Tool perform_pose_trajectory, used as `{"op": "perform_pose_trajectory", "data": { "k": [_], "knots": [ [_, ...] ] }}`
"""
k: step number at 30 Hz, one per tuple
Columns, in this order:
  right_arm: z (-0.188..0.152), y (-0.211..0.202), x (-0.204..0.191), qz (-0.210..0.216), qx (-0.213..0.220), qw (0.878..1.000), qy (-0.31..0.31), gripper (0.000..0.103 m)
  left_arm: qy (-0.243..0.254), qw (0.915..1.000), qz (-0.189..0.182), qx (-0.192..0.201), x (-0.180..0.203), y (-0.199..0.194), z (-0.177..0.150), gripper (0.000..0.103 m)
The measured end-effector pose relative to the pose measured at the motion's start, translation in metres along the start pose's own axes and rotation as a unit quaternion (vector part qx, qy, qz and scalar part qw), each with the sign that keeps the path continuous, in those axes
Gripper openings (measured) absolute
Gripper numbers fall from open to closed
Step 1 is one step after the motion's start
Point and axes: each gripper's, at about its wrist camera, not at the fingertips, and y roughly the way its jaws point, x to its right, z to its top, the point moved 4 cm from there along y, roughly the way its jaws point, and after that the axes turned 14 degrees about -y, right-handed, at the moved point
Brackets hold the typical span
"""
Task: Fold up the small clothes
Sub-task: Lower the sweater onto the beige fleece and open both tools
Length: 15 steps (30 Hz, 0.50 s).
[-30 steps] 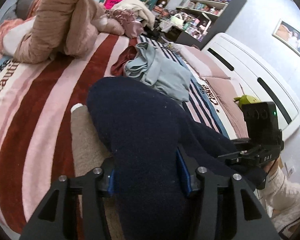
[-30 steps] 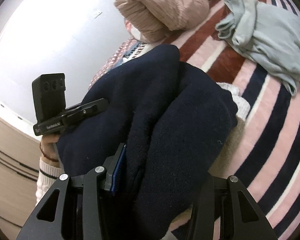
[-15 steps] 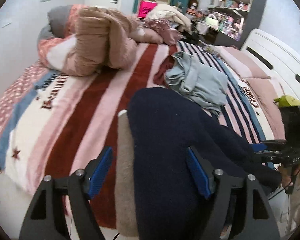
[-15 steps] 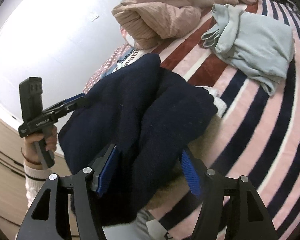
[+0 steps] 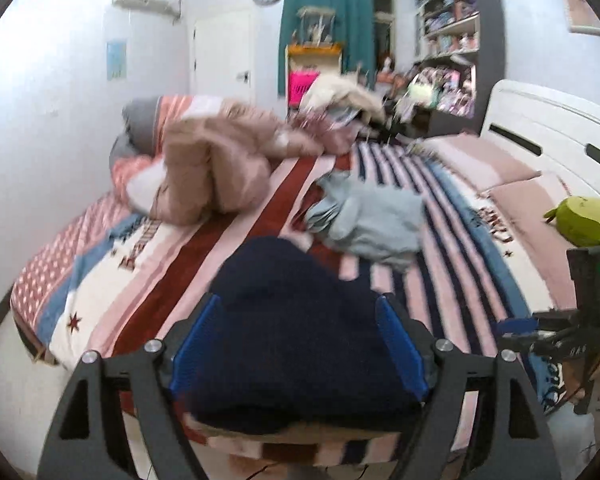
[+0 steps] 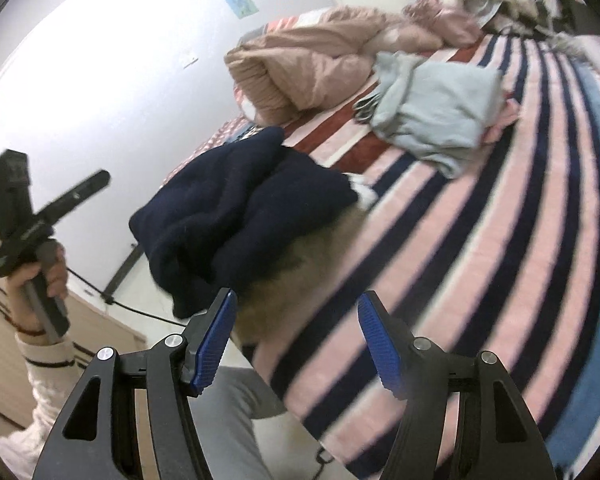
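A folded dark navy garment (image 5: 296, 332) lies at the near edge of the striped bed (image 5: 228, 240), on top of a beige fuzzy piece (image 6: 300, 264). In the right wrist view the navy garment (image 6: 240, 216) sits ahead and left. My left gripper (image 5: 298, 344) is open, its blue pads either side of the garment, drawn back from it. My right gripper (image 6: 298, 340) is open and empty, off the bed edge. The left gripper (image 6: 28, 216) also shows in the right wrist view, and the right gripper (image 5: 556, 332) in the left wrist view.
A light blue-grey garment (image 5: 372, 220) lies crumpled mid-bed over a dark red one. A pink-brown quilt heap (image 5: 216, 168) lies at the far left. A white headboard (image 5: 548, 136), a green plush (image 5: 584, 220) and cluttered shelves (image 5: 448, 52) stand to the right.
Both grippers opened and let go of the navy garment, then pulled back from the bed. The garment now rests folded at the bed edge.
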Motion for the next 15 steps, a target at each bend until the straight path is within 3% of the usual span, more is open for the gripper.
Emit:
{"op": "perform_pose_trajectory", "data": {
  "k": [8, 12, 15],
  "knots": [
    [-0.047, -0.083, 0.005, -0.096, 0.047, 0.994, -0.031, 0.060, 0.023, 0.9941, -0.028, 0.103, 0.110, -0.039, -0.034, 0.086],
    [-0.063, -0.134, -0.001, -0.180, 0.093, 0.977, -0.065, 0.061, 0.018, 0.9872, -0.038, 0.154, 0.154, -0.050, -0.055, 0.100],
    [-0.071, -0.164, -0.008, -0.235, 0.129, 0.960, -0.084, 0.076, 0.016, 0.9815, -0.049, 0.184, 0.178, -0.056, -0.068, 0.102]
  ]
}}
